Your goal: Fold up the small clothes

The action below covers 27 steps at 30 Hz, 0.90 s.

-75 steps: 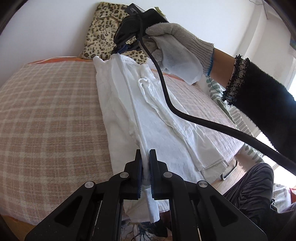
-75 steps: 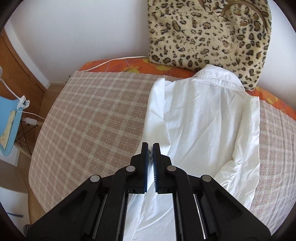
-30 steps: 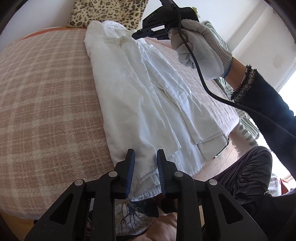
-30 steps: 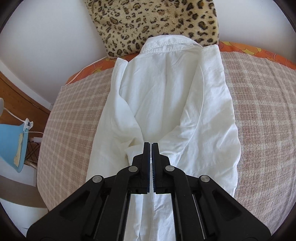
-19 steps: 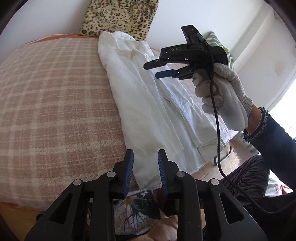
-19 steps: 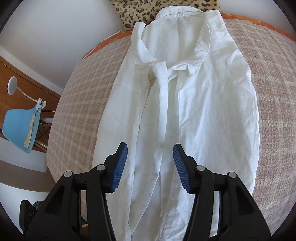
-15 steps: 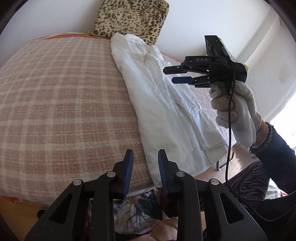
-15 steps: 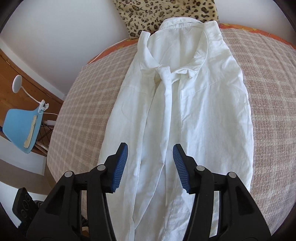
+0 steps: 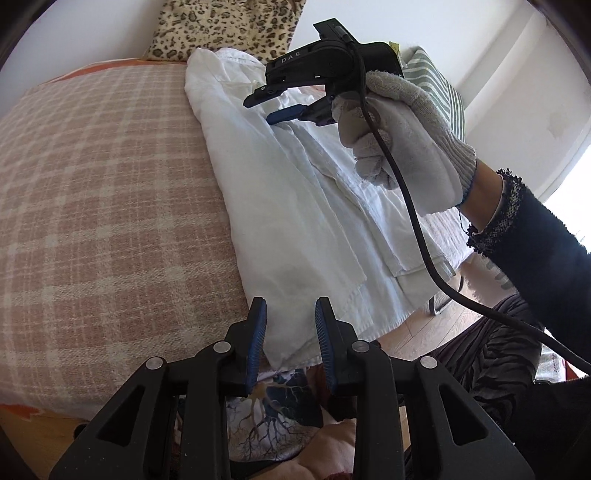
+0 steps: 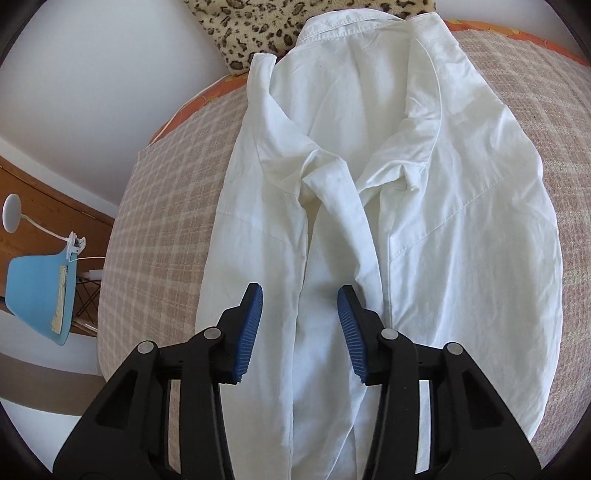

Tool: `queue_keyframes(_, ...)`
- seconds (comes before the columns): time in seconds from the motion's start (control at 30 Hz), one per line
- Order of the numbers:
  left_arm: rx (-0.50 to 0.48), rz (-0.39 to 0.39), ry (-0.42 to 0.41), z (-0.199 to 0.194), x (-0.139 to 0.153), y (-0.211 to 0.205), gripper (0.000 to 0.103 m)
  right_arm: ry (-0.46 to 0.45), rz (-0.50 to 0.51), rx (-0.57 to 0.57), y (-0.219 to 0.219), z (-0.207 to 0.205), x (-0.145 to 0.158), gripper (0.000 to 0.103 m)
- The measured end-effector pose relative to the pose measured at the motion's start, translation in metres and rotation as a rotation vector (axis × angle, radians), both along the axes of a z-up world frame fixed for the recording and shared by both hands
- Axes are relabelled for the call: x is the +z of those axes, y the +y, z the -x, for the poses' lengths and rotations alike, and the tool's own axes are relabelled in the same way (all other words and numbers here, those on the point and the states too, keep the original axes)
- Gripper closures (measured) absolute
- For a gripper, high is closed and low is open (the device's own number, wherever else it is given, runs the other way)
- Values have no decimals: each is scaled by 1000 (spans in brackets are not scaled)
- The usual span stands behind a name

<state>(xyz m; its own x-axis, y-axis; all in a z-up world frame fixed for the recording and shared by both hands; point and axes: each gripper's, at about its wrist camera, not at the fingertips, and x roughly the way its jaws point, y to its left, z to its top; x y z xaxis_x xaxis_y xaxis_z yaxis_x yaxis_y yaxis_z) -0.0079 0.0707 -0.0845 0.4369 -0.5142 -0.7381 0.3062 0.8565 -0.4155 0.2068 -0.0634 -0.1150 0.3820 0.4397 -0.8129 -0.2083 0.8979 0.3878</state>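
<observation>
- The right gripper (image 10: 300, 301) is being held over the white shirt (image 10: 388, 206), jaws parted and just closing somewhat, nothing pinched.
- The left gripper (image 9: 288, 314) is being kept narrowly apart at the shirt's hem, empty.
- The shirt is lying lengthwise on the plaid blanket (image 9: 103, 206), bare blanket flanking it, a leopard cushion (image 10: 258, 33) against the wall.

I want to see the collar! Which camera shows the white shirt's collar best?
The right wrist view: the white cotton shirt lies spread below it, the collar plain at the top. The left wrist view sees the shirt side-on, its collar end far off and partly behind the other gripper.
</observation>
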Motion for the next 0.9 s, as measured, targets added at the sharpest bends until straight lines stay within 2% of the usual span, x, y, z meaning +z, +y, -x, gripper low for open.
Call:
queue_keyframes(0.07, -6, -8, -4, -1, -1, -3, 78, -17, -3, 56, 4, 7, 11, 63)
queue_keyframes(0.13, -9, -4, 1, -3, -4, -3, 78, -116, 24, 82, 7, 14, 33, 63)
queue_keyframes(0.2, -11, -2, 9, -7, -7, -3, 78, -212, 55, 42, 3, 11, 52, 53)
queue_keyframes(0.23, -9, 2, 11, -8, -7, -3, 78, -238, 57, 13, 0, 4, 57, 43)
queue_keyframes(0.27, -8, 2, 10, -7, -5, -5, 78, -246, 62, -13, -2, -5, 59, 37)
queue_keyframes(0.4, -14, -12, -2, -6, -5, -6, 78, -168, 71, -38, -2, -48, 43, 36)
queue_keyframes(0.53, -14, -10, -2, -7, -7, -8, 78, -149, 100, -11, 11, -64, 33, 37)
queue_keyframes(0.6, -11, -8, -4, -7, -6, -8, 78, -136, 106, 23, 17, -65, 29, 58)
queue_keyframes(0.63, -11, -9, -7, -6, -5, -7, 78, -126, 127, 43, 21, -66, 28, 85)
queue_keyframes(0.67, -6, -11, -14, -6, -2, -7, 78, -119, 166, 50, 23, -65, 26, 96)
queue_keyframes(0.8, 3, -7, -83, -4, 12, -5, 78, -177, 263, 34, 16, -57, 40, 98)
queue_keyframes(0.87, -12, -8, -87, -7, 14, -8, 78, -163, 246, 24, 5, -61, 40, 98)
queue_keyframes(0.9, -14, -6, -74, -9, 11, -9, 78, -167, 284, 19, 5, -61, 38, 98)
